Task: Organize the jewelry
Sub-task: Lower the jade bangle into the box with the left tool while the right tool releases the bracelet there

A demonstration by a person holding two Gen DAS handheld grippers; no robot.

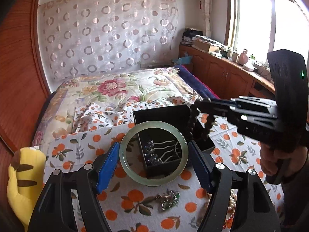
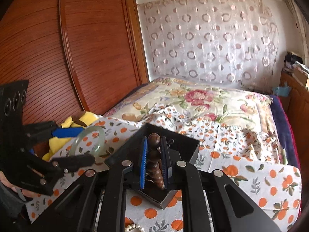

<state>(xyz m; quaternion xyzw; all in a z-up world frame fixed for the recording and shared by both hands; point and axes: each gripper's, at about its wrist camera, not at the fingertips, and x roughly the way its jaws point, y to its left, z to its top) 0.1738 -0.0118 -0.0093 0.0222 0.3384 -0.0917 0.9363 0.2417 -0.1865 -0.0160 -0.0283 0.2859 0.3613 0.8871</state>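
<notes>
Bangle (image 1: 153,152) between hand-held gripper (image 1: 154,166) pads

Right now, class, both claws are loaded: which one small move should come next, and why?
Probably lower the right claw and release the dark brown wooden bead bracelet: the string already hangs over the open black jewellery box. The left claw, holding the pale green jade bangle in front, can follow.
</notes>
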